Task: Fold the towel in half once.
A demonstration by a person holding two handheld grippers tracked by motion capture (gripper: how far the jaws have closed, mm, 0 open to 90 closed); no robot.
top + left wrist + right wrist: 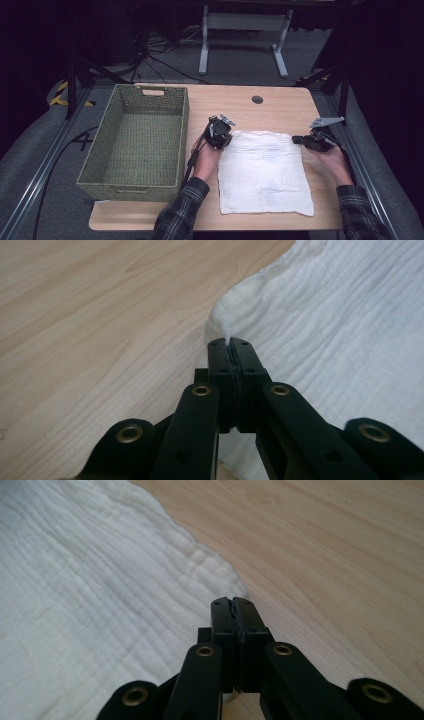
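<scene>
A white towel (pixel 265 170) lies flat on the wooden table (pixel 280 107). My left gripper (pixel 229 136) is at the towel's far left corner. In the left gripper view the jaws of that gripper (pixel 231 342) are shut on the corner, and the towel (pixel 350 315) puckers up to the tips. My right gripper (pixel 296 139) is at the far right corner. In the right gripper view its jaws (pixel 232 602) are pressed together with the edge of the towel (pixel 75 580) at the tips.
A woven green basket (pixel 184 140), with nothing in it, stands left of the towel, close to my left hand. A dark round grommet (pixel 257 99) sits in the tabletop near the far edge. Beyond the table stand a white frame's legs (pixel 203 50) and floor cables.
</scene>
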